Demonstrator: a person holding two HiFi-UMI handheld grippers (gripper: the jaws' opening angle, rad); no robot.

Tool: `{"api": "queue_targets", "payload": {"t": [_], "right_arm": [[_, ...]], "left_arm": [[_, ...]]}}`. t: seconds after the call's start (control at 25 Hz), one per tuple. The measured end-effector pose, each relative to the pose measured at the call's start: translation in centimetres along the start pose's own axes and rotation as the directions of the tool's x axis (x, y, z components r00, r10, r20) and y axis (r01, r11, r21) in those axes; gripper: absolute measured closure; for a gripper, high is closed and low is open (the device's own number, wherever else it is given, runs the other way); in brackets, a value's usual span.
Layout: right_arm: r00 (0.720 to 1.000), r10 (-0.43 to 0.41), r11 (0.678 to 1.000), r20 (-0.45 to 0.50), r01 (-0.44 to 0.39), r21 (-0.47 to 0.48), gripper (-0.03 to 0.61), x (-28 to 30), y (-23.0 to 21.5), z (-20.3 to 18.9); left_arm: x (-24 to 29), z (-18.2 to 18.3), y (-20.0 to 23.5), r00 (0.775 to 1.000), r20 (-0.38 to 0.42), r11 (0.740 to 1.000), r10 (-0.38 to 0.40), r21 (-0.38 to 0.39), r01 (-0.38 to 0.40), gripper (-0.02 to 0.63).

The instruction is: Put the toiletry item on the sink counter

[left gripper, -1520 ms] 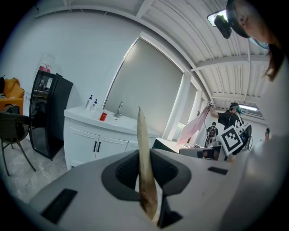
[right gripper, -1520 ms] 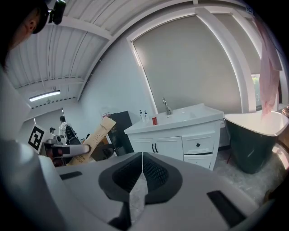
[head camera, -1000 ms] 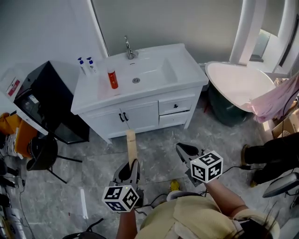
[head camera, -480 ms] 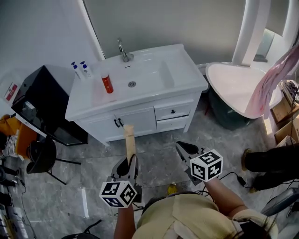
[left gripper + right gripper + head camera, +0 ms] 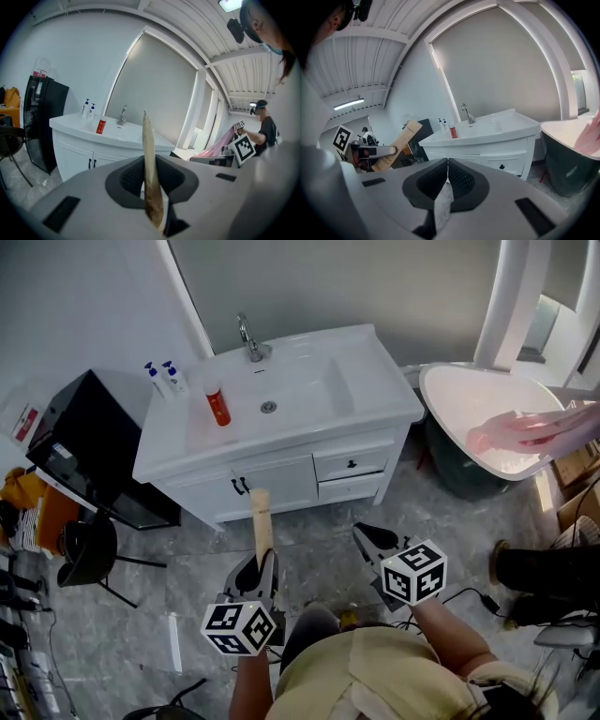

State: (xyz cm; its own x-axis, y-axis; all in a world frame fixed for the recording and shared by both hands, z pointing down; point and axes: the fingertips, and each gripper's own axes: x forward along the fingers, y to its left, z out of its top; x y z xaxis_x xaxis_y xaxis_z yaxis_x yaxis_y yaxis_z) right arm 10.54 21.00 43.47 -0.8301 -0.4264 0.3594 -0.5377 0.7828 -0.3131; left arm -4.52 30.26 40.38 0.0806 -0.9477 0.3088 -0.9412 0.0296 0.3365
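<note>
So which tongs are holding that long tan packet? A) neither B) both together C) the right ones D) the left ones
D: the left tongs are clamped on the tan packet, which sticks out ahead of them, while the right tongs are shut with nothing in them.

Sink counter (image 5: 375,381): white and flat, on top of a white cupboard (image 5: 281,479).
On the counter: a red bottle (image 5: 217,407) stands up, left of the bowl (image 5: 291,390). Two small white bottles (image 5: 161,377) with blue tops stand at the back left corner. A shiny tap (image 5: 249,339) is behind the bowl.
Floor (image 5: 187,587): grey stone.
On the floor: the cupboard, a black cabinet (image 5: 89,442) just left of it, a black chair (image 5: 84,554), a white tub (image 5: 487,418) on the right.
</note>
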Motion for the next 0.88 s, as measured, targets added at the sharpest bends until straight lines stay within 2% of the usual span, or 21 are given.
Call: {"api": "queue_targets", "payload": {"t": [0.24,0.88], "right_arm": [[1.0,-0.013,1.0,-0.017,0.013,0.011,0.551,1.4,-0.6,-0.2],[0.997,-0.067,0.998,-0.035,0.068,0.013,0.551,8.8,-2.4,3.5]], "left_arm": [[1.5,0.1,0.7,1.0,-0.018,1.0,-0.018,0.001,0.018,0.528],[8.3,3.9,5.4,0.993,-0.06,0.995,-0.098,0.013,0.099,0.528]]}}
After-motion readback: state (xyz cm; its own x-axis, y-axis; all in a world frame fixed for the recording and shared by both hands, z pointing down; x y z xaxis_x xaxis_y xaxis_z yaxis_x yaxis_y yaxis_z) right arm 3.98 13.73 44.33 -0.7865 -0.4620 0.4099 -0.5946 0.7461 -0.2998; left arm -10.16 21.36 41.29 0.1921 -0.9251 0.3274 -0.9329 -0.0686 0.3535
